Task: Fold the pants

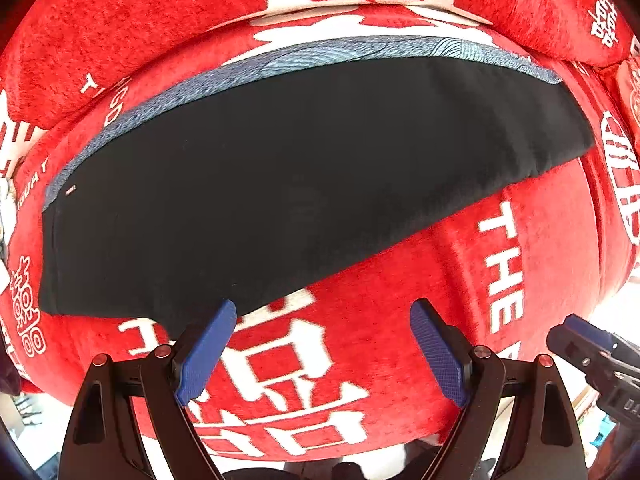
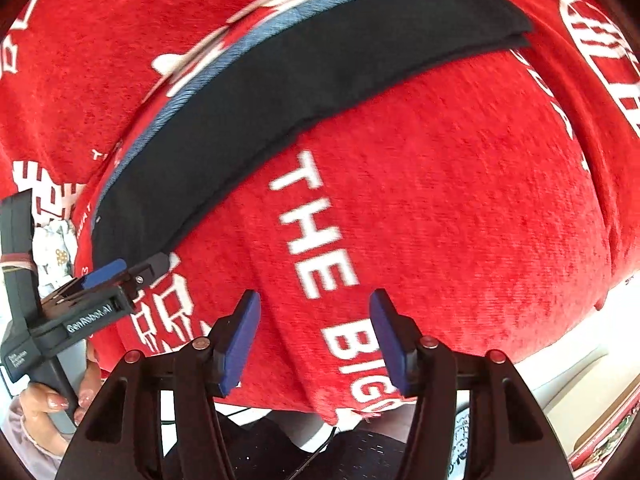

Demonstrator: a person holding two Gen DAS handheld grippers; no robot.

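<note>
Black pants (image 1: 280,176) lie flat on a red sofa seat, folded lengthwise, with a blue-grey fabric edge (image 1: 320,60) showing along their far side. They also show in the right wrist view (image 2: 300,80) as a long dark band. My left gripper (image 1: 322,312) is open and empty just in front of the pants' near edge. My right gripper (image 2: 314,300) is open and empty over bare red cover, to the right of the pants. The left gripper also shows in the right wrist view (image 2: 132,268), at the pants' near end.
The red sofa cover (image 2: 460,200) has white lettering and symbols. The sofa backrest (image 1: 160,20) rises behind the pants. The seat's front edge (image 2: 440,396) is near the grippers, with light floor below. The right gripper's tip shows at the right in the left wrist view (image 1: 580,336).
</note>
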